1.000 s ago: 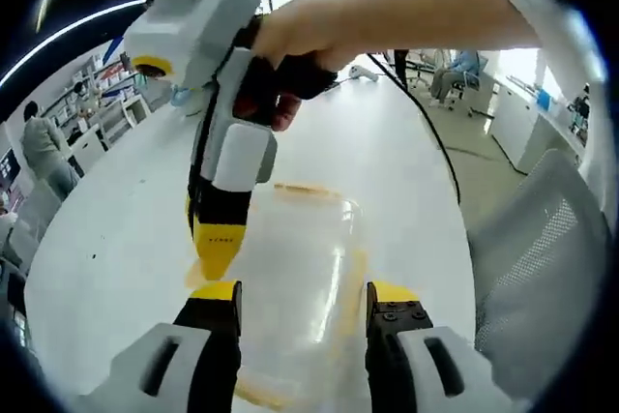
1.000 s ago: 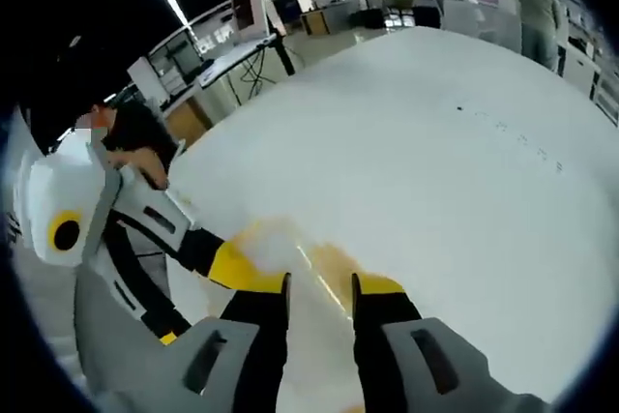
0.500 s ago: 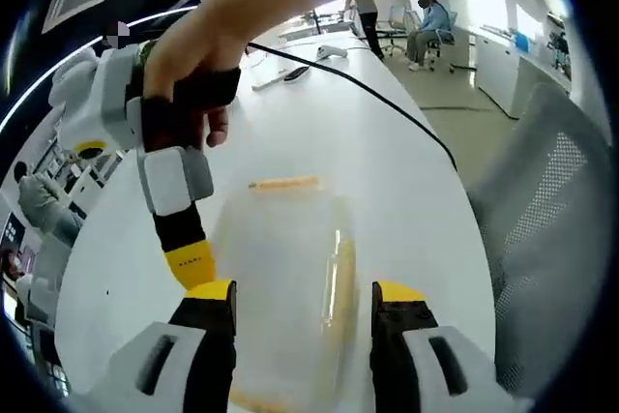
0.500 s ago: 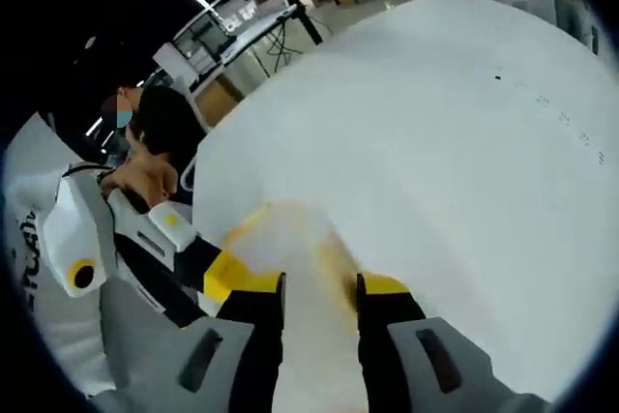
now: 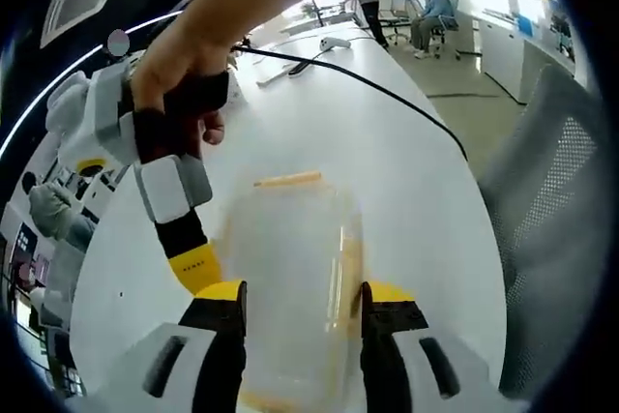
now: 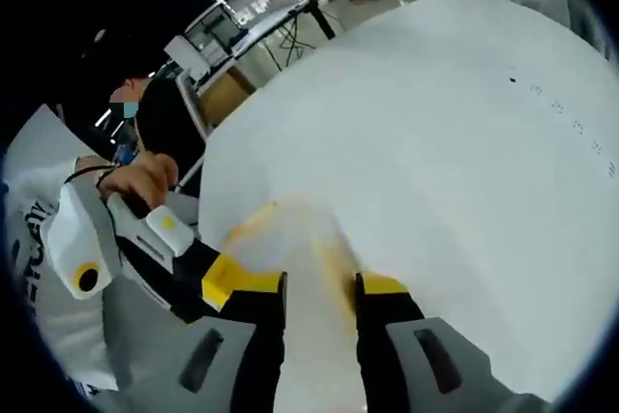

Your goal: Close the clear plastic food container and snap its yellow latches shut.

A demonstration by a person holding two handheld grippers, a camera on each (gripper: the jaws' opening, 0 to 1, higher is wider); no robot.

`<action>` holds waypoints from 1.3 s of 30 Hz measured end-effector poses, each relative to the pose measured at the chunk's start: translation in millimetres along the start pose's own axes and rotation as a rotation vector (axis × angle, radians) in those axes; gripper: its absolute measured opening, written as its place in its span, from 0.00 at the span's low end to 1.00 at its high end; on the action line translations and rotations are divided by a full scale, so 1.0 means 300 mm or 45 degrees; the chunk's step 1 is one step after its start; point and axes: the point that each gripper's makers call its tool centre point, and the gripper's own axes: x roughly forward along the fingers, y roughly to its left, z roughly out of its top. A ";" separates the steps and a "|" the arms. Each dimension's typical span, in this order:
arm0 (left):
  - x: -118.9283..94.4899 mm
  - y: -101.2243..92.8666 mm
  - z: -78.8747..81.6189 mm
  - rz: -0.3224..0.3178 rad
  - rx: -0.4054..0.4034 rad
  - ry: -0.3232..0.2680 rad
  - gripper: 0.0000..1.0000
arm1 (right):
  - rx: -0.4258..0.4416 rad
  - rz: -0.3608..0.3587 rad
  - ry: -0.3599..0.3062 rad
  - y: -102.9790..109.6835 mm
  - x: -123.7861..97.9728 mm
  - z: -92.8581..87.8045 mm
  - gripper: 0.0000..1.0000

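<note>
right gripper (image 5: 198, 263): in the left gripper view we see it at the container's left side, a hand (image 5: 179, 65) on its grip, yellow tip right at the container wall; whether it touches, we cannot tell. In its own view the jaws stand a little apart with the container's near end between them; a real grip, we cannot tell.
container (image 5: 290, 278): clear plastic, lying flat on the white tabletop (image 5: 406, 171), toward the edge nearest us, lid looks down on it.
left gripper (image 5: 300, 299): jaws set to either side of the container's near end, close to its walls, seemingly bracing it; firm clamp or not, we cannot tell.
latches: one yellow latch (image 5: 287, 180) on the far end, another yellow strip along the right side (image 5: 346, 268); snapped or not is unclear.
step: we judge lid closed, latching in hand.
next: we would hold the container steady and press each latch down against its wall until it seats.
</note>
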 end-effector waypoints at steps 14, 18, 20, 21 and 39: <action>-0.005 -0.002 -0.026 0.072 0.197 0.049 0.37 | 0.006 -0.012 0.028 -0.019 0.009 0.004 0.24; -0.002 0.005 -0.027 0.066 0.186 0.055 0.37 | 0.012 -0.007 0.042 -0.024 0.013 0.007 0.24; 0.001 0.009 -0.028 0.067 0.184 0.058 0.37 | 0.019 -0.002 0.048 -0.027 0.013 0.007 0.23; 0.004 0.004 -0.027 0.067 0.183 0.059 0.37 | 0.024 0.004 0.053 -0.026 0.014 0.006 0.23; 0.014 0.002 -0.025 0.082 0.183 0.069 0.36 | 0.152 0.072 0.138 -0.013 0.010 -0.003 0.17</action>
